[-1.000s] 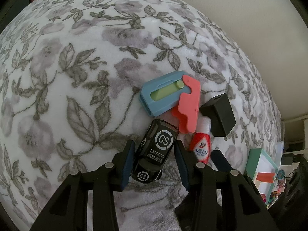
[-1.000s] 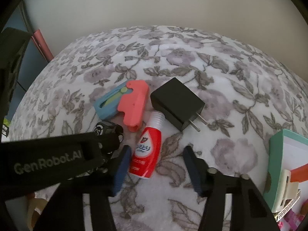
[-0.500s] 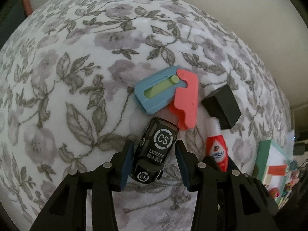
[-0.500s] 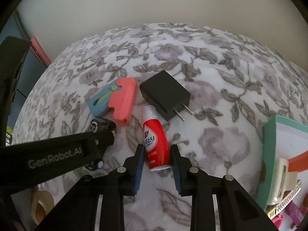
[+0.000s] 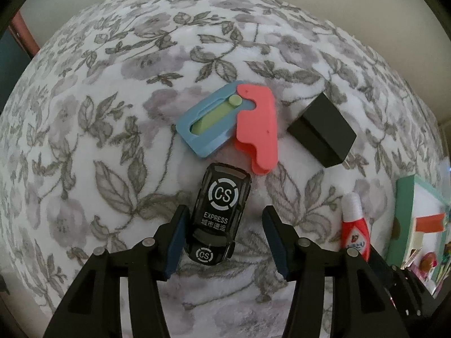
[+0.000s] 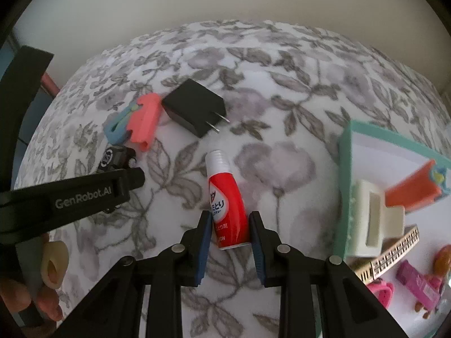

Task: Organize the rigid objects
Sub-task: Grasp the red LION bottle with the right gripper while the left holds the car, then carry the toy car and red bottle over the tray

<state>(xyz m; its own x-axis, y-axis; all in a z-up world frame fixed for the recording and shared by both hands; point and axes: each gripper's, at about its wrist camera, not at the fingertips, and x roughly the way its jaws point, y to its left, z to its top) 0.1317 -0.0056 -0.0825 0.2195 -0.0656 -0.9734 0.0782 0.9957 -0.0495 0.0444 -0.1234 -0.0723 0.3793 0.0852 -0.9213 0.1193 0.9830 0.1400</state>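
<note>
Toy car [image 5: 220, 214], black with a CS EXPRESS roof, lies on a tabletop [image 5: 118, 118] covered in grey floral cloth, a plain pale wall behind. A blue-and-pink cutter [image 5: 234, 124] and a black charger plug [image 5: 321, 132] sit just beyond it. A teal tray [image 6: 345, 191] of small items is cut off at the right edge, its contents hard to make out. The left gripper [image 5: 224, 239] has its fingers spread wide; the left pad touches the car's side, the right pad stands apart. The right gripper [image 6: 229, 236] has its fingers clenched on the base of a red glue bottle [image 6: 227, 200].
</note>
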